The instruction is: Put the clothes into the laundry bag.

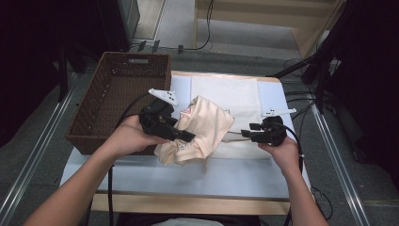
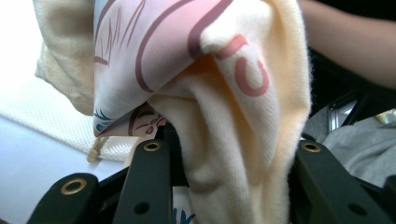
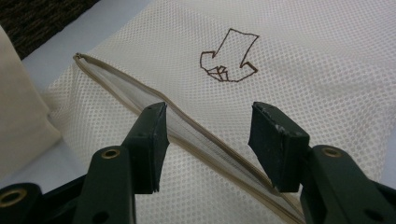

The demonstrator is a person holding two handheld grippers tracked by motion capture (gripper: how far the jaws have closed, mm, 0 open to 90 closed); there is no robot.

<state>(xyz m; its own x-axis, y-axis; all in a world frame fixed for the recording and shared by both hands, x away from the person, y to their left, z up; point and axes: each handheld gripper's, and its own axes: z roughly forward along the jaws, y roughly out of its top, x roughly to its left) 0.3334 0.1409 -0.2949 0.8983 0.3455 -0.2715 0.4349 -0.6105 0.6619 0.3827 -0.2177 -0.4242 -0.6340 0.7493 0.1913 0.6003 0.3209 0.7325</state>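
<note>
- The left gripper pinches a bunched cream garment; in the left gripper view the cloth fills the gap between the two black jaws and bulges up over them.
- The garment carries a pale pink printed panel with darker pink strokes, and it hangs from the left gripper over the middle of the table, its lower folds touching the white mesh bag.
- The mesh bag lies flat on the light blue tabletop, spreading from under the garment toward the far edge.
- The right gripper sits low at the bag's near right side, its jaws spread apart and pointing toward the garment.
- In the right gripper view the bag's zip edge runs between the spread jaws; whether the pads touch it cannot be told.
- A brown arrow mark is printed on the mesh beyond the jaws.
- A brown woven basket stands at the table's left side, just beside the left hand.
</note>
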